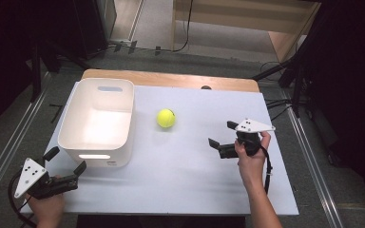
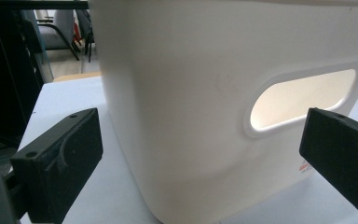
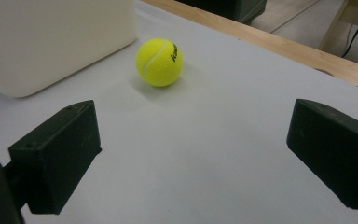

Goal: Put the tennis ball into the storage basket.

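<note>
A white table point(image 1: 185, 175) with a wooden strip along its far edge stands on a grey floor, with dark stands and cables around it and a pale wooden frame further back. On the left part of the table sits a white bin point(image 1: 97, 121), open at the top, with slot handles in its near and far walls. Its long side runs from the person's edge towards the far edge. A yellow tennis ball point(image 1: 166, 118) lies on the bare table just right of the bin, apart from its wall. In the right gripper view the ball point(image 3: 159, 62) shows a white seam curving down its left side and dark lettering on its upper right; being round, it has no long axis.

The right gripper point(image 1: 218, 134) is held in a hand point(image 1: 252, 159) over the right part of the table, jaws wide apart and holding nothing, pointed left towards the ball, with open table between them and nothing in the way. The left gripper point(image 1: 65, 160) is at the near left corner, jaws also spread wide and holding nothing, pointed at the bin's near wall, which rises close in front of it in the left gripper view point(image 2: 205, 93)
</note>
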The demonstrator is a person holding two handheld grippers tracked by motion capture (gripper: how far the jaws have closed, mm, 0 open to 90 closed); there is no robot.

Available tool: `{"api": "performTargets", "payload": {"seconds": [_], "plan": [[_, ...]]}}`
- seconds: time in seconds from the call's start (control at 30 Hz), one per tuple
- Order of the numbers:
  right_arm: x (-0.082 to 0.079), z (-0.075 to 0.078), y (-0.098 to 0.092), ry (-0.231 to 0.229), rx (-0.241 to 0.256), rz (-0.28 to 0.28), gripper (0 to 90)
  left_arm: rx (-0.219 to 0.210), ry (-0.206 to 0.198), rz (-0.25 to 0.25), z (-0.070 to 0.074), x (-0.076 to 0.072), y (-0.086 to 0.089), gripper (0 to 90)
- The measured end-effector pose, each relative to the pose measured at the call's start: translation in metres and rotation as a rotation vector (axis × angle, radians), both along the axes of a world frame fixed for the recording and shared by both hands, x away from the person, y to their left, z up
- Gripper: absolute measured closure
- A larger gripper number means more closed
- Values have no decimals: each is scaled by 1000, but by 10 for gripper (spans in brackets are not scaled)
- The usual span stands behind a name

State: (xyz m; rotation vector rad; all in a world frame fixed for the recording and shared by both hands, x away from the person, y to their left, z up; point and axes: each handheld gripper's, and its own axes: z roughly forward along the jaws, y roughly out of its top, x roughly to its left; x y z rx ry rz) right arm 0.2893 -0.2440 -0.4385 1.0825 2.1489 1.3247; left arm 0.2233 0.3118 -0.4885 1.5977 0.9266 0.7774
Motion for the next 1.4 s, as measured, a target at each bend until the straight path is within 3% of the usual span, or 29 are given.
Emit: {"api": "performTargets", "payload": {"seconds": [0.73,0.97,1.13,1.4], "plan": [[35,16,32,24,-64,39,18,-3,1,-1,0,0,0,0],[44,19,43,27,-65,90,19,-3,0,-4,0,0,0,0],[51,21,53,53,-68,146,19,-4,1,-3,0,0,0,0],[61,23,62,81,-85,147,19,-7,2,-1,0,0,0,0]]}}
